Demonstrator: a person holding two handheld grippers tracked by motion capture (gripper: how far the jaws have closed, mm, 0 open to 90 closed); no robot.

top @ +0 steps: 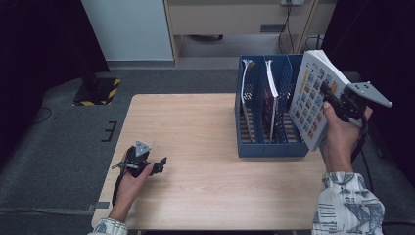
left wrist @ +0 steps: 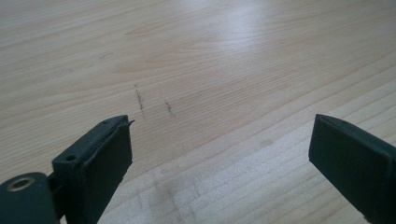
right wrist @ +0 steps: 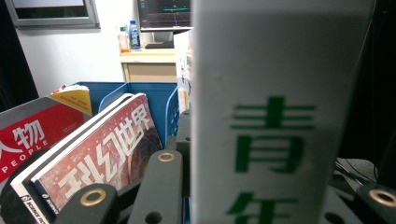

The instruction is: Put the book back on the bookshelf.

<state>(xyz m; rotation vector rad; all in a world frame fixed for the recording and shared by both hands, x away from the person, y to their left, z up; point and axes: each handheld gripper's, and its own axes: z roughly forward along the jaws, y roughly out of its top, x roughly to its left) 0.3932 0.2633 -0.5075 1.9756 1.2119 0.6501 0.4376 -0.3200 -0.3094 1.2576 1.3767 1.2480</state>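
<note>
our right gripper clamps a white magazine by its spine, held tilted above the rightmost slot of the blue file rack. our left gripper rests on the wooden table, jaws spread wide on nothing.

- My book: white cover with small colourful squares, green characters on spine.
- File rack: blue.
- Table: light wood grain.
- My fingers: black.

One blue file rack with three compartments, two magazines standing inside, one white book held aloft, two grippers, one wooden table.
</note>
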